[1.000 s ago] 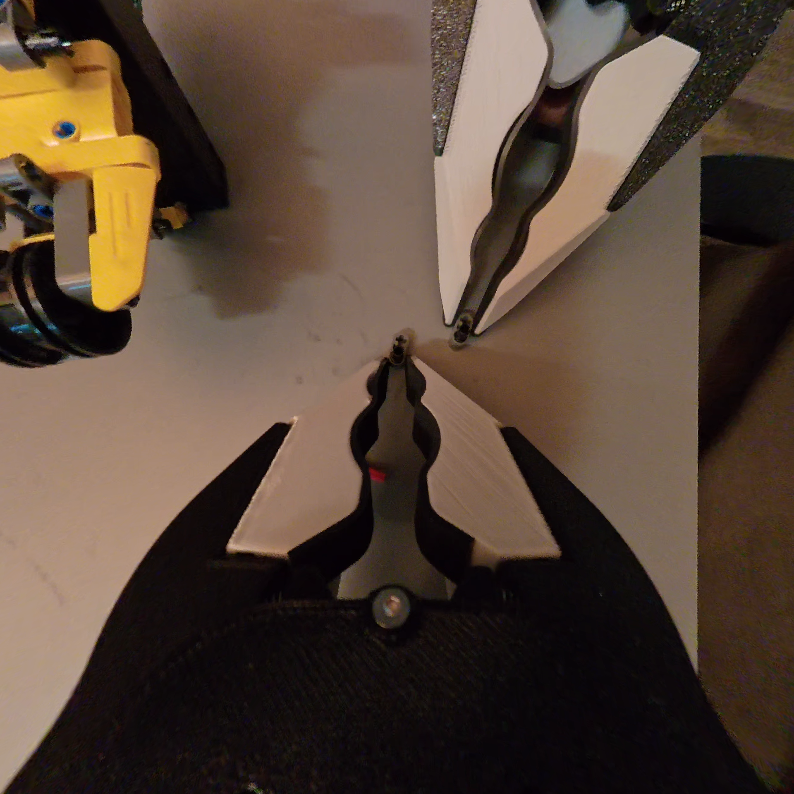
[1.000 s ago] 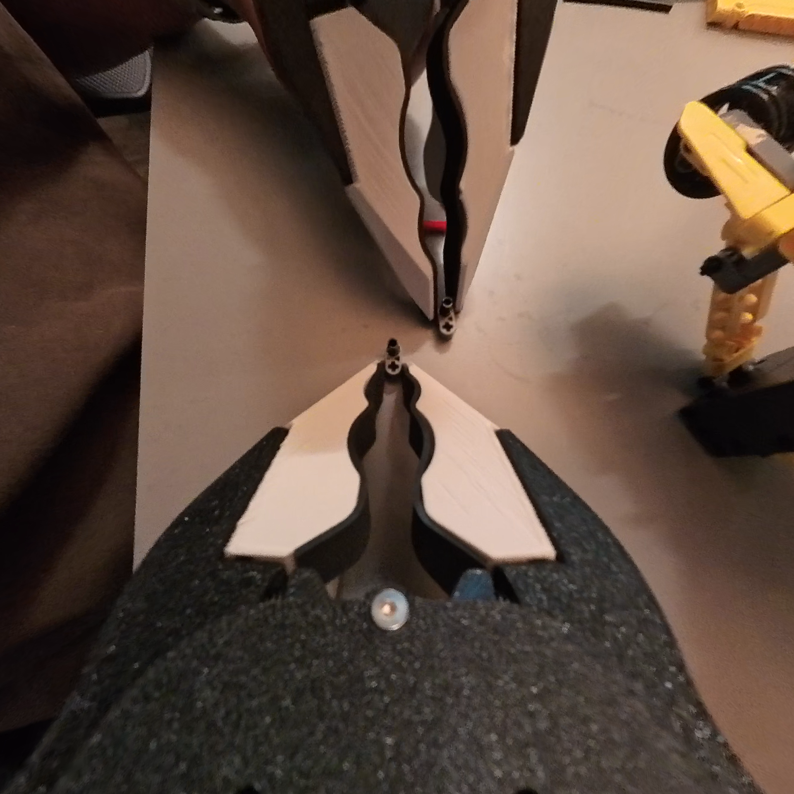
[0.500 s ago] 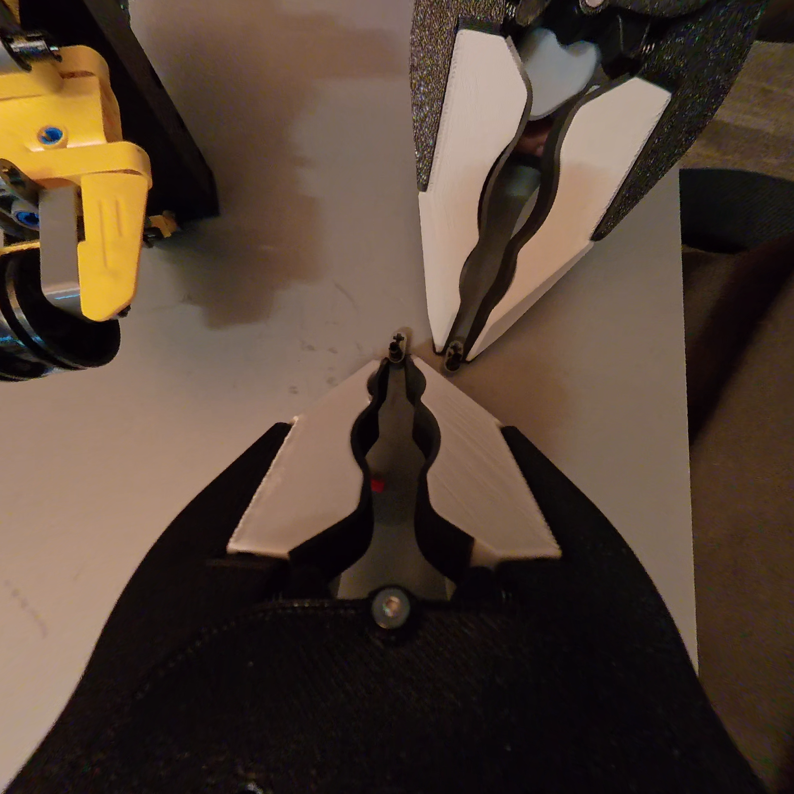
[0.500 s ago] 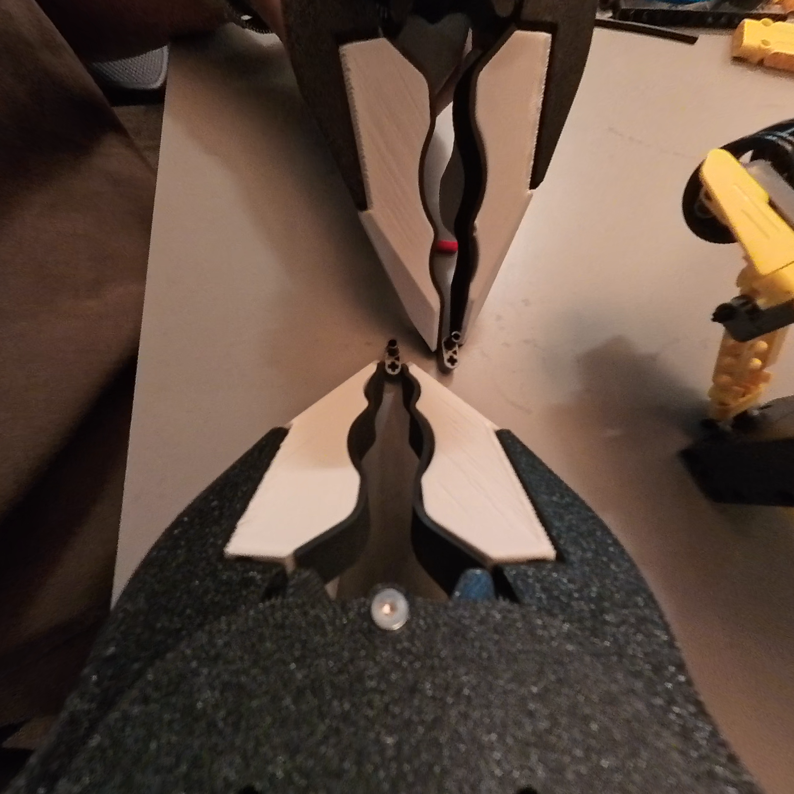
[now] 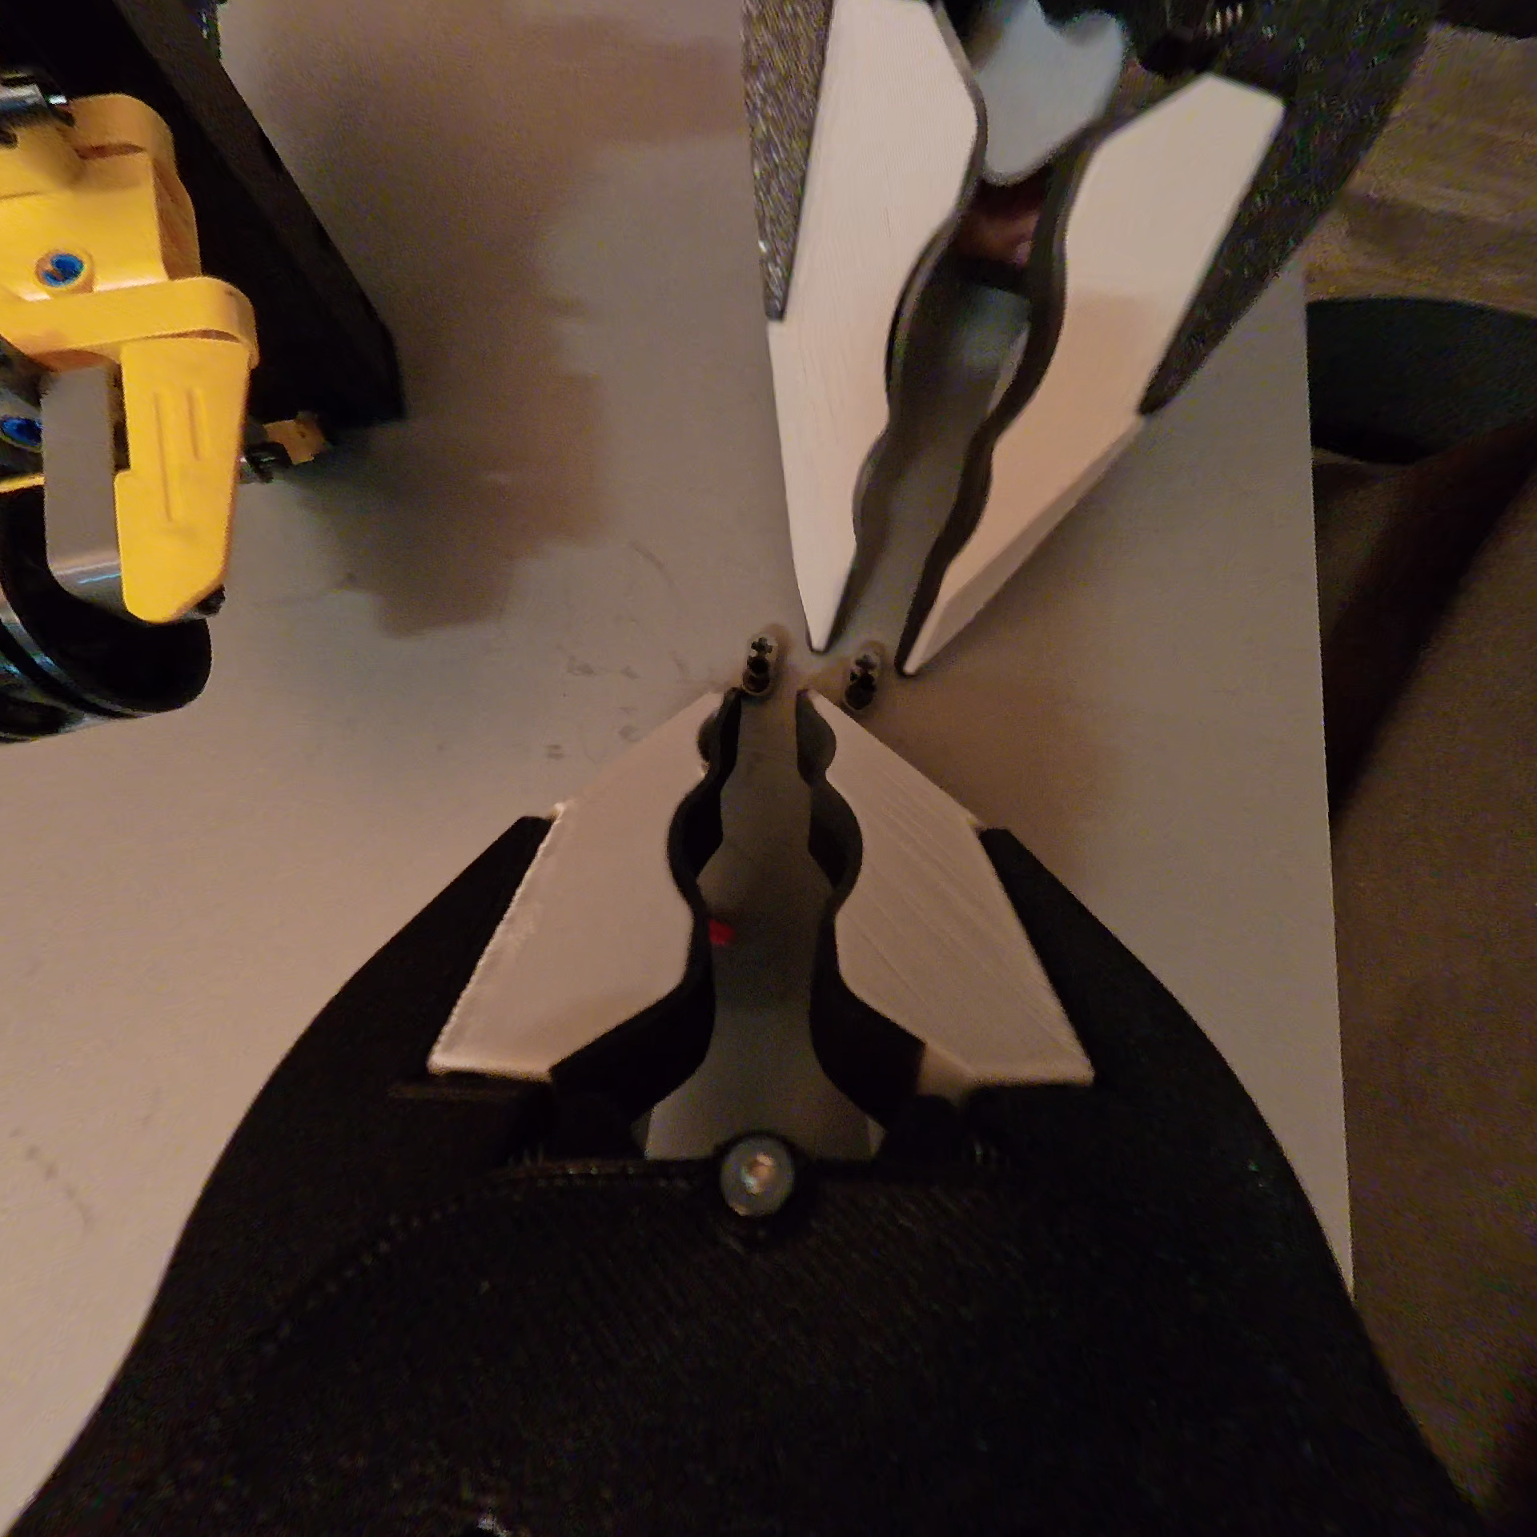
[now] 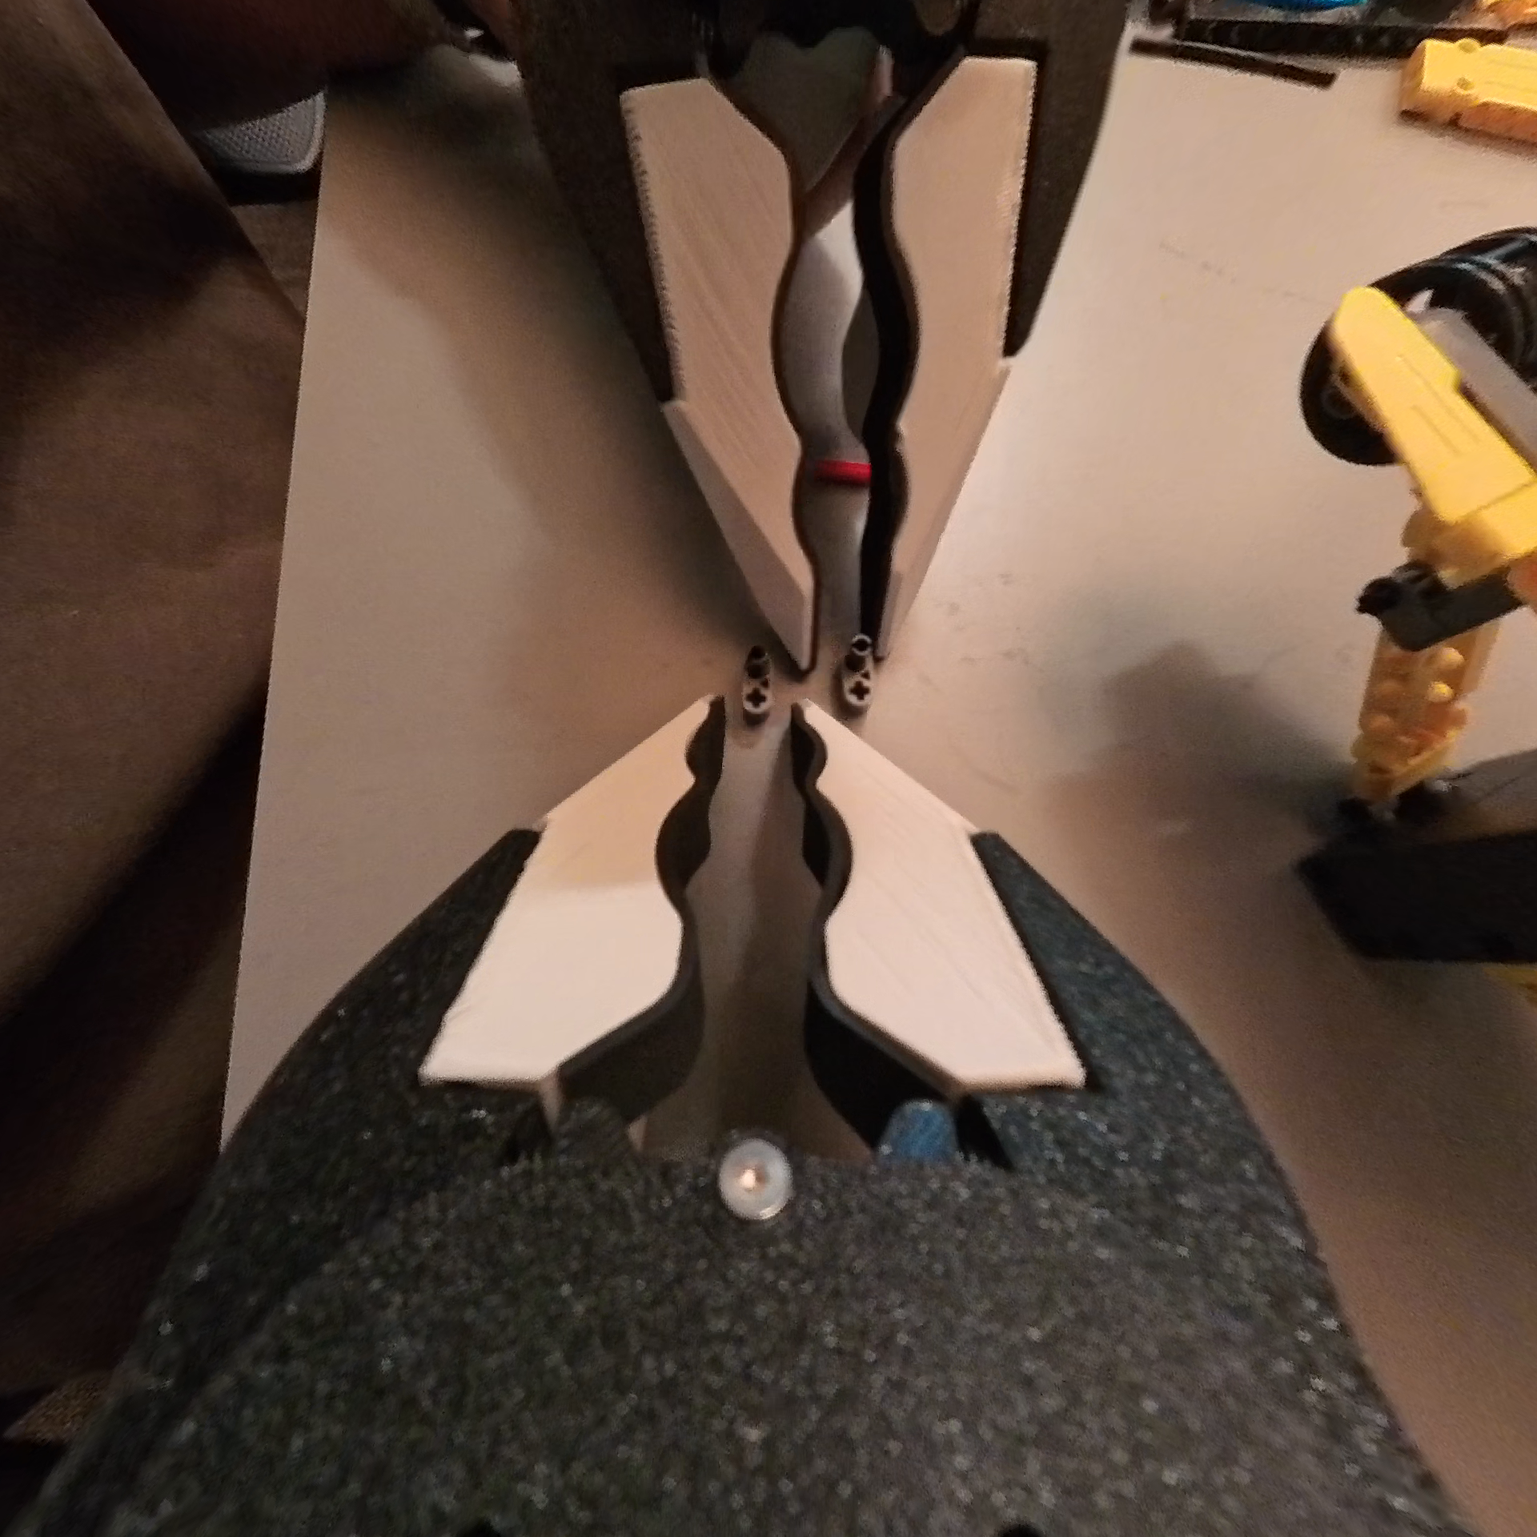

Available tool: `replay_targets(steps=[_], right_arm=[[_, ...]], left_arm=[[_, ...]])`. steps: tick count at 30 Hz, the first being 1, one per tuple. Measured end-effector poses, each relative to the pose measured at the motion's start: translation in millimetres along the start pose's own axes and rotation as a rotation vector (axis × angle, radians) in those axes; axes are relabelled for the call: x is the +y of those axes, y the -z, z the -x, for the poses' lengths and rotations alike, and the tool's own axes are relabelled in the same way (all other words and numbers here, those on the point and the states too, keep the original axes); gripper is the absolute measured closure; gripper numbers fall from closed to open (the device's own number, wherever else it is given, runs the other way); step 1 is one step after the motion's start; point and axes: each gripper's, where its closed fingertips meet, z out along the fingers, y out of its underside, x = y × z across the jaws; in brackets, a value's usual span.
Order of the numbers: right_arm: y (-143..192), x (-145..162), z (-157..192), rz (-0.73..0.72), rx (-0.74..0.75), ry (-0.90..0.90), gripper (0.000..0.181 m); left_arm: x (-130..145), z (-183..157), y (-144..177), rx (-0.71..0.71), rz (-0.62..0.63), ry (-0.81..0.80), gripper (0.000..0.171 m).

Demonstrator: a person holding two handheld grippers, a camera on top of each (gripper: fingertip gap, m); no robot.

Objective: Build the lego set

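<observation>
Two small grey pin connectors lie on the pale table (image 5: 374, 873). One connector (image 5: 761, 661) lies just ahead of my left gripper (image 5: 763, 697), whose jaws stand slightly apart around nothing. The other connector (image 5: 861, 678) lies at the tips of my right gripper (image 5: 861, 653), which comes in from the top and is also slightly open. In the right wrist view my right gripper (image 6: 754, 705) faces its connector (image 6: 757, 686), and the left gripper (image 6: 840, 661) stands opposite with its connector (image 6: 857, 678) at its tips. The two grippers are tip to tip, almost touching.
A yellow and black brick-built model on a black base stands to the side (image 5: 141, 399), also in the right wrist view (image 6: 1430, 466). Loose yellow bricks (image 6: 1472, 83) lie farther back. The table edge (image 5: 1310, 665) runs close by, with brown fabric beyond it. The tips of both grippers are at nearly the same place.
Both grippers were shut on their connectors and moved together tip to tip. Now both jaws have parted and the two connectors lie loose on the table side by side.
</observation>
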Motion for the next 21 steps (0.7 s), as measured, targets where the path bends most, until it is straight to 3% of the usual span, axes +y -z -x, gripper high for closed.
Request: replay_targets(steps=[7,13,17,21], right_arm=[[24.9,-7.9,-22.8,-0.103,0.045,-0.054,0.169],[27.2,-17.1,-42.0,-0.210,0.054,0.062,0.169],[32.5,-25.6,-40.2,-0.271,0.035,0.068,0.170],[41.9,-26.7,-40.0,-0.316,0.111,0.081,0.170]], left_arm=[[-1.9,8.9,17.4,-0.021,-0.055,0.009,0.163],[-12.9,21.8,42.7,-0.017,-0.159,0.016,0.171],[-7.6,36.7,49.1,-0.073,-0.141,-0.032,0.171],[-6.0,41.0,54.5,-0.055,-0.197,0.042,0.169]])
